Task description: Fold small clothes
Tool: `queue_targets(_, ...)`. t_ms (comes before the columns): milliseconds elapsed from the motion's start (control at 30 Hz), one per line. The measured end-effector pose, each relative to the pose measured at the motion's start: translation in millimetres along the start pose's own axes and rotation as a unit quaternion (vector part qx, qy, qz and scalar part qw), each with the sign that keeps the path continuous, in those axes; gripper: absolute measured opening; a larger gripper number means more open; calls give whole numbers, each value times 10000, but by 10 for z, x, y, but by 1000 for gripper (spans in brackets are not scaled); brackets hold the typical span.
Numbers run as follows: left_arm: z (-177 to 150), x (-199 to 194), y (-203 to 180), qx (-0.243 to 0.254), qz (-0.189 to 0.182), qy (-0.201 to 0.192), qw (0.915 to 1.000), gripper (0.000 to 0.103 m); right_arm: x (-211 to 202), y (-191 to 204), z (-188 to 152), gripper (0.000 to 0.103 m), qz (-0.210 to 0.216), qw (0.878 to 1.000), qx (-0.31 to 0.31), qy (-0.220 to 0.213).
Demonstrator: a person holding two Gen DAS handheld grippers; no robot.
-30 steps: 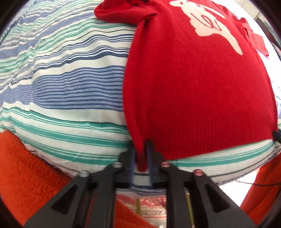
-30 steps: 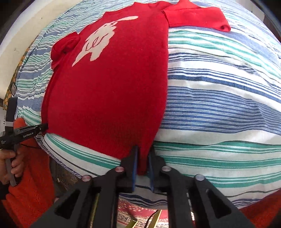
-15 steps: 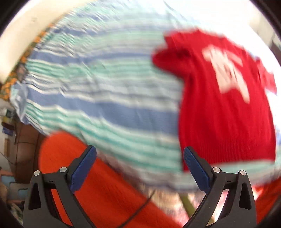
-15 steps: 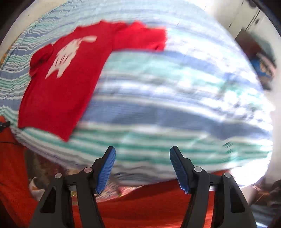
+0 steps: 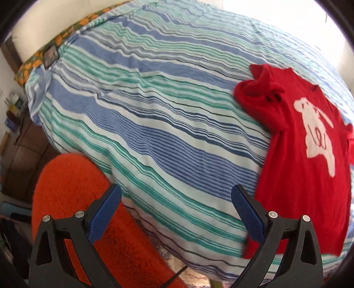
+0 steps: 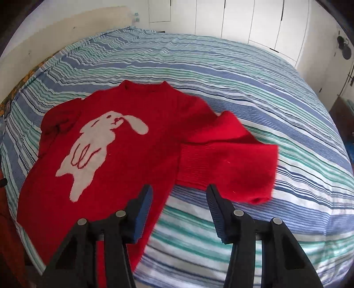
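A small red sweater with a white rabbit on its front lies flat, face up, on the striped bed. Its right sleeve is folded across toward the body; the left sleeve is bunched at the shoulder. In the left wrist view the sweater lies at the right. My left gripper is open and empty, over the bed edge to the left of the sweater's hem. My right gripper is open and empty, above the hem's right corner, just below the folded sleeve.
The bed cover has blue, green and white stripes. An orange fluffy blanket hangs at the bed's near edge. White wardrobe doors stand behind the bed. Dark furniture stands at the left.
Both grippers have let go of the sweater's hem corners and opened. Both have pulled back and up; the left has swung left, the right has come back over the hem's right corner.
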State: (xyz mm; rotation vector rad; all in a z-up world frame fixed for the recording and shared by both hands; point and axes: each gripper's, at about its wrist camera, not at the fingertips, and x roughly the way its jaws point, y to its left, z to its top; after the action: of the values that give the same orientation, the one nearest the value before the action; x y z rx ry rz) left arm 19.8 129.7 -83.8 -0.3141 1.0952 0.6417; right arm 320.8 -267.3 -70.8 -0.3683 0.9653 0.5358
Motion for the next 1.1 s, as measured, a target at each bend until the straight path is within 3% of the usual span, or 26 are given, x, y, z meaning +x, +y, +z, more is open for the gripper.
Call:
queue_targets(133, 51, 117, -77, 55, 89, 100, 9999, 100, 437, -28, 138, 49, -325, 9994, -48, 78)
queue_targets(167, 44, 144, -97, 88, 106, 154, 9998, 100, 531, -98, 121, 43, -358, 9992, 71, 183)
queue_targets(233, 18, 162, -112, 134, 137, 223, 9996, 100, 604, -322, 46, 18, -220, 9982, 441, 351)
queue_targets(267, 15, 165, -110, 134, 145, 232, 9995, 100, 544, -437, -12, 0, -249, 9974, 604, 294)
queue_targets(467, 17, 233, -47, -67, 87, 395, 9992, 100, -252, -1255, -406, 0, -293, 9813, 1860, -402)
queue_targets(533, 13, 263, -38, -116, 86, 458, 9988, 100, -409, -1400, -493, 0, -528, 9830, 1722, -344)
queue_targets(633, 16, 277, -56, -114, 123, 494, 9986, 100, -380, -1247, -428, 8, -622, 9924, 1065, 42)
queue_targets(700, 5, 268, -70, -88, 160, 484, 9987, 100, -298, -1033, -313, 33, -288, 9965, 779, 17)
queue_targets(767, -10, 251, -66, -68, 189, 453, 9988, 100, -147, -802, -139, 45, 39, 9979, 642, -113)
queue_targets(967, 11, 288, 44, -280, 104, 597, 9978, 100, 718, -480, 139, 45, 133, 9968, 695, 380)
queue_targets(1067, 10, 289, 77, -370, 37, 614, 9974, 100, 672, -553, 55, 16, 106, 9963, 815, 252)
queue_targets(1100, 8, 287, 71, -361, 38, 610, 9975, 100, 559, -646, 31, 15, 224, 9941, 1056, 119)
